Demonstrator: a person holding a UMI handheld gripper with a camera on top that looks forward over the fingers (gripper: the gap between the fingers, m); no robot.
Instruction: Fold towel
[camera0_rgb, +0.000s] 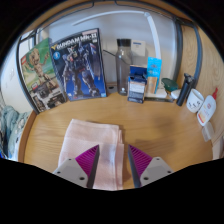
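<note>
— Tongs (112, 163) right over the pink towel (92, 148); are they gripping it?

— Spread apart, I'd say, its near edge lying between them on the tabletop (160, 125), probably lined up to pinch and fold.

Your tool (113, 165) sits low over the near part of the tabletop (165, 128), its two fingers (88, 160) spread apart. The towel (92, 140) lies flat on the tabletop between and just ahead of them, reaching a little further out to the left. Beyond the towel, at the far edge, two boxes (78, 64) stand propped upright to the left. Straight ahead stands a bottle (123, 52), with a smaller box (137, 82) just right of it. Farther right lie a few small items (186, 88), and a white bottle (209, 104) stands at the far right.
</note>
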